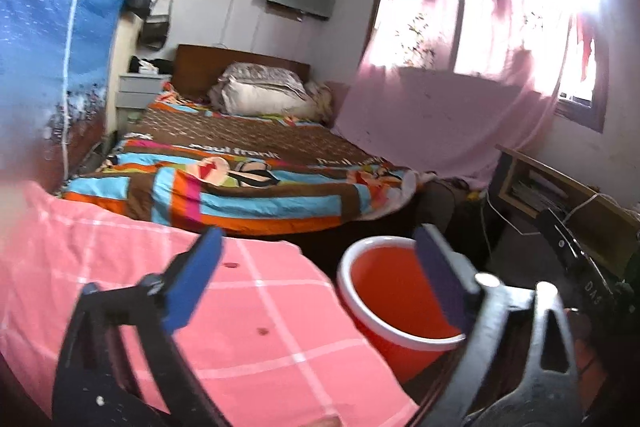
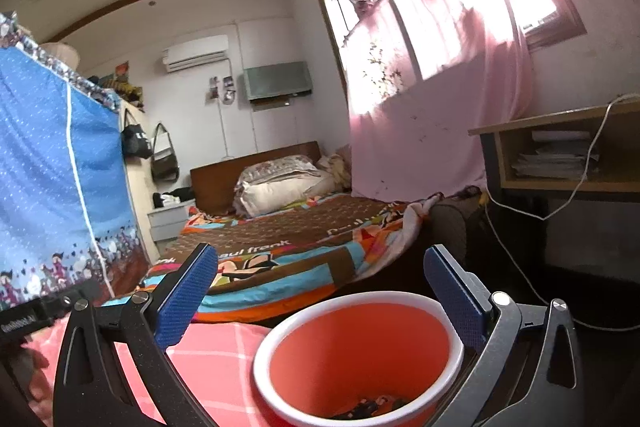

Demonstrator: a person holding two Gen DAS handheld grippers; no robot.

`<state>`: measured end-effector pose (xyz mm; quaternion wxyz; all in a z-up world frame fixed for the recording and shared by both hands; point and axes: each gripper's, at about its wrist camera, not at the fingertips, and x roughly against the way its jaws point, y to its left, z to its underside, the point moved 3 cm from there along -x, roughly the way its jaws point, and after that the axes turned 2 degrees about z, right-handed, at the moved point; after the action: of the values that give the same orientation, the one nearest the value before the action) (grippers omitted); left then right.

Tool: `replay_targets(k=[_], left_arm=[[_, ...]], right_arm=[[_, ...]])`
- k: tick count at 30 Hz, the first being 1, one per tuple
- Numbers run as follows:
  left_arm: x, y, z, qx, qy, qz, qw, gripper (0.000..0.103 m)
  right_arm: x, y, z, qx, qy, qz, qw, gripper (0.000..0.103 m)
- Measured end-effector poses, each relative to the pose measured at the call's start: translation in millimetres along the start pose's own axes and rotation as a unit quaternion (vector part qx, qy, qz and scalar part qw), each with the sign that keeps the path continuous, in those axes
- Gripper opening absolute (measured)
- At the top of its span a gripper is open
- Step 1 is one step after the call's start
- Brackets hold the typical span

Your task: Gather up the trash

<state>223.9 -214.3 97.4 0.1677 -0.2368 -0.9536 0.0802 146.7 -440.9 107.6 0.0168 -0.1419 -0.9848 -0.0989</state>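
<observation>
Bedroom floor: red bin point(image 2: 356, 359) (scraps inside); left gripper point(image 1: 316, 275) and right gripper point(image 2: 320, 291) both gape empty

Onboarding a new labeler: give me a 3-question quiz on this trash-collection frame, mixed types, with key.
1. True or false: the left gripper is clamped on a piece of trash.
2. Multiple choice: what shows at the bottom of the red bin in the right wrist view? A) nothing B) some dark scraps C) a folded towel
3. Fill in: the bin stands beside a ____ checked cloth.

Key:
1. False: its jaws stand wide open with nothing between the pads.
2. B: dark scraps lie at the bottom.
3. Pink.
</observation>
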Motion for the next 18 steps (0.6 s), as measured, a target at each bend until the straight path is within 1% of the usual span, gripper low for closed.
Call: replay_targets(k=[4,8,15,18], left_arm=[[16,15,3,0.006,-0.016,-0.022,0.9996,0.103],[29,21,9,-0.005,-0.030,-0.043,0.9986,0.103],[50,36,24,-0.012,-0.042,-0.071,0.9965,0.103],[60,46,31,-0.002,-0.047,-0.082,0.9955,0.103]], right_arm=[[4,8,3,0.010,-0.005,-0.013,1.000,0.103],[15,17,8,0.025,-0.020,-0.030,0.999,0.103],[31,33,15,0.042,-0.041,-0.051,0.997,0.103],[37,38,18,0.046,-0.045,-0.053,0.996,0.103]])
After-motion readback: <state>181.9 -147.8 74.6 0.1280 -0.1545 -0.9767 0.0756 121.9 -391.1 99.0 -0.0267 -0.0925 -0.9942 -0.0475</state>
